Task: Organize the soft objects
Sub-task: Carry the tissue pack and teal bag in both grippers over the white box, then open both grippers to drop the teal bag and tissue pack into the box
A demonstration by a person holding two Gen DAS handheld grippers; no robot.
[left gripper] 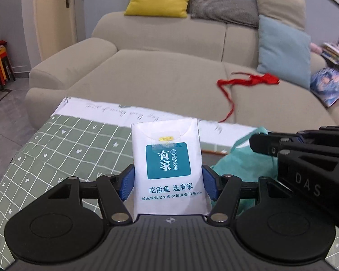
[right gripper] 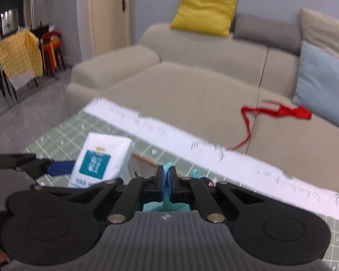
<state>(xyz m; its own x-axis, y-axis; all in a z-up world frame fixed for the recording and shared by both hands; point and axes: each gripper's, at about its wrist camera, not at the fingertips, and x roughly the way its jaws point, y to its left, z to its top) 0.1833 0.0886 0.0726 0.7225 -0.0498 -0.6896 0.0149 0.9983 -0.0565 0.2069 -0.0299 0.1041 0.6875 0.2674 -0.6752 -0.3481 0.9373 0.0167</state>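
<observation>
Though angled down, both tongs (left gripper: 168,181) laden.

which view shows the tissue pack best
The left wrist view: the tissue pack stands sharp and face-on in the left gripper, label readable. The right wrist view shows it blurred and angled.

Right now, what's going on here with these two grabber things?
A person is tidying soft things with a pair of handheld tongs. The left tongs grip a white tissue pack by its sides, above the green checked tablecloth. The right tongs are pinched shut on the strap of a teal bag. A red cord lies on the beige sofa beyond.
</observation>
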